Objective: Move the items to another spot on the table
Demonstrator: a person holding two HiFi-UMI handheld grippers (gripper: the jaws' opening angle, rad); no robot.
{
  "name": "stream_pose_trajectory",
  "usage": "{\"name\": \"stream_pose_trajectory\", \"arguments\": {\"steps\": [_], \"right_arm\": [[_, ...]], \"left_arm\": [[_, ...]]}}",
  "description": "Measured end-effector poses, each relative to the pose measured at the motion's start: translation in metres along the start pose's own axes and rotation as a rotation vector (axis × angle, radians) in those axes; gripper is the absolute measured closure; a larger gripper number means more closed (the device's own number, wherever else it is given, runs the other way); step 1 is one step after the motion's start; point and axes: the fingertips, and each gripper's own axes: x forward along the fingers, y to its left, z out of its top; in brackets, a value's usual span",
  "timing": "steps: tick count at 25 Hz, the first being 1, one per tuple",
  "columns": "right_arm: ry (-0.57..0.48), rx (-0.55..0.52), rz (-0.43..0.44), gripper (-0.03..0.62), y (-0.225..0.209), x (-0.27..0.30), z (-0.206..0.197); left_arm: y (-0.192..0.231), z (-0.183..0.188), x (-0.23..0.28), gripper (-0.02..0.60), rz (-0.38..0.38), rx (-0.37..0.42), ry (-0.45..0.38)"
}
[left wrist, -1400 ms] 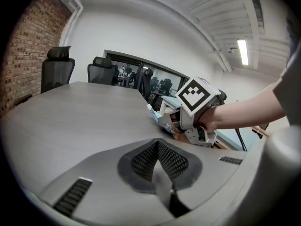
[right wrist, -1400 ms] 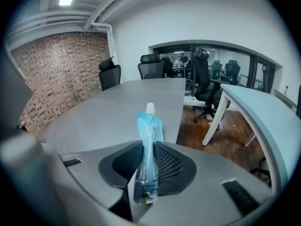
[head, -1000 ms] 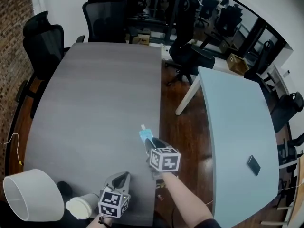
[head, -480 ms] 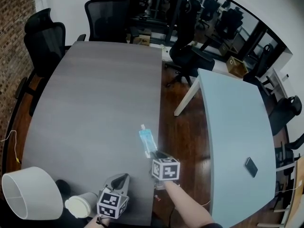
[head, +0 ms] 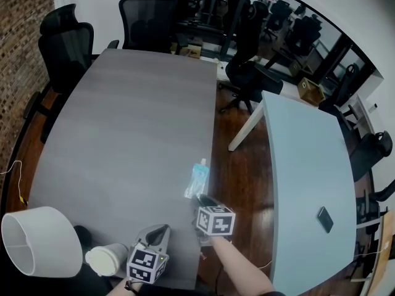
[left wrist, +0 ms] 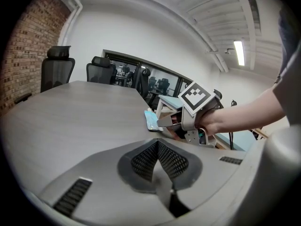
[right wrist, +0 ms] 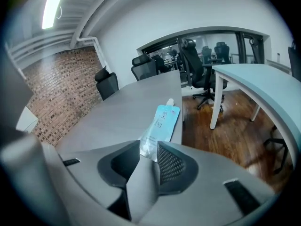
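Pouch (head: 197, 179) rests on the table (head: 123, 134) by its right edge, bottom end pinched in the right gripper (head: 199, 198), probably for dragging elsewhere, while the left gripper (head: 160, 229) idles beside it, jaws together, empty.

An office meeting room: a long grey worktop (head: 123, 134) with black swivel chairs (head: 65, 39) at its far end, a glass partition (right wrist: 211, 46) onto more desks, one brick wall (head: 18, 29).

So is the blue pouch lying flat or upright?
Flat: the blue pouch rests full length on the grey table, printed face up.
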Motion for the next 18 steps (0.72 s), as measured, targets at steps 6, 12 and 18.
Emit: {"name": "stream_pose_trajectory", "arguments": {"steps": [6, 12, 18], "right_arm": [[-0.041, -0.033, 0.094, 0.470, 0.007, -0.047, -0.008], [-0.021, -0.011, 0.217, 0.470, 0.034, -0.078, -0.037], [-0.011, -0.166, 0.350, 0.437, 0.083, -0.097, -0.062]], "left_arm": [[-0.016, -0.002, -0.010, 0.577, -0.015, 0.006, -0.020], [-0.030, 0.001, -0.029, 0.577, -0.016, 0.028, -0.052], [-0.034, -0.008, -0.074, 0.577, 0.062, 0.020, -0.083]]}}
